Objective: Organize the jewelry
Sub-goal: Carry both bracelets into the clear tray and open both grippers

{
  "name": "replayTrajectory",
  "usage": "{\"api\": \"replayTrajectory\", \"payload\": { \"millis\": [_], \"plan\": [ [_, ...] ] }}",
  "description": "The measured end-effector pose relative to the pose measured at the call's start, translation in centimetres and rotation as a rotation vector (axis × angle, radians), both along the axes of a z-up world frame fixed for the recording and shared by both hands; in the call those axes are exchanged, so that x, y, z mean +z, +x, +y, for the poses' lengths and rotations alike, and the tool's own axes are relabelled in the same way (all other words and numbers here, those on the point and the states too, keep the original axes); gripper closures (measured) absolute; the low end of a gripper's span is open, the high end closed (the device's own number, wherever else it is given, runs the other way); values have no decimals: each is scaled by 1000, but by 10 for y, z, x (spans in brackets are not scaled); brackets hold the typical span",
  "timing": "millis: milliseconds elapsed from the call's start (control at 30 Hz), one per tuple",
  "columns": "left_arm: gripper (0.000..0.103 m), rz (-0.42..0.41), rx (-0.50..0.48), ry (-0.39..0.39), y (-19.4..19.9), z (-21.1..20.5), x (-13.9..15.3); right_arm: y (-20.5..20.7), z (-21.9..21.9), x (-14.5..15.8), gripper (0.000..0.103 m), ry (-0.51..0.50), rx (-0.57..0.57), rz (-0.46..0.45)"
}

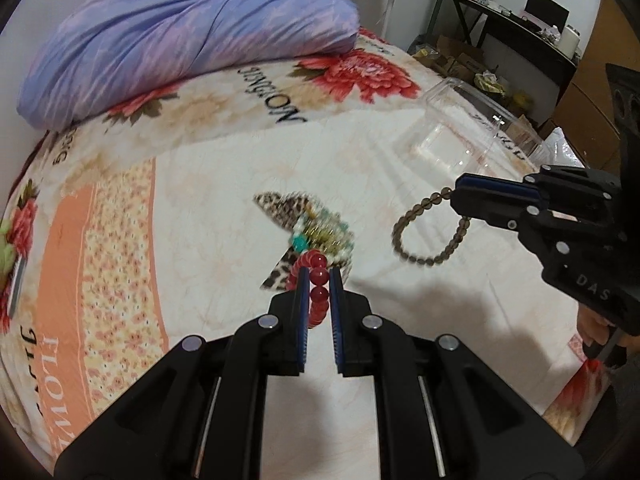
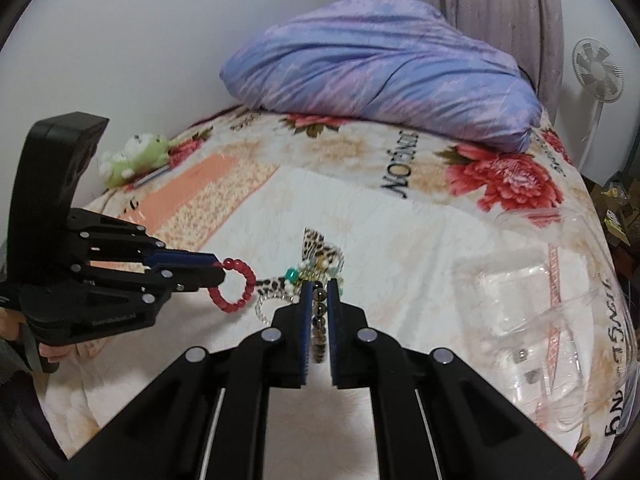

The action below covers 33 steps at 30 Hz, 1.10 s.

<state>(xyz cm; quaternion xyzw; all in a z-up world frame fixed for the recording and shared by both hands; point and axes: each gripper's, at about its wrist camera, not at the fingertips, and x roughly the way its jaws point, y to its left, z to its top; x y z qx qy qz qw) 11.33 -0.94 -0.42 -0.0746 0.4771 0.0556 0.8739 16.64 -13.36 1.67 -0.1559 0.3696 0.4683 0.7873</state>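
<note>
left gripper [image 1: 320, 276] pinched on red bracelet [image 2: 236, 286], lifted clear of bedspread [image 1: 200, 184]; right gripper [image 2: 320, 288] pinched on brown bracelet [image 1: 430, 228], beside clear box [image 1: 472, 136]; bead pile [image 1: 320, 236] between.

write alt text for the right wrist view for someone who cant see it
The right gripper is shut on a brown bead bracelet above a floral bedspread, while the left gripper at left holds a red bead bracelet. A jewelry pile on leopard-print fabric lies behind, a clear plastic box at right.
</note>
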Motion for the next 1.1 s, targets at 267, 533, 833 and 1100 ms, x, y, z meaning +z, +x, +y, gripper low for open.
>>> {"api": "replayTrajectory", "payload": {
  "millis": [267,533,833,1100],
  "plan": [
    [93,-19,-34,8,25,-21,17,14,-19,14,95,38,-48,-7],
    [93,-60,-79,20,55,-47,44,29,-47,37,95,103,-111,-27],
    [93,-95,-117,-1,86,-81,60,47,-83,51,95,144,-185,-35],
    [93,-125,-144,-32,108,-107,67,58,-110,57,95,168,-245,-37]
  ]
}}
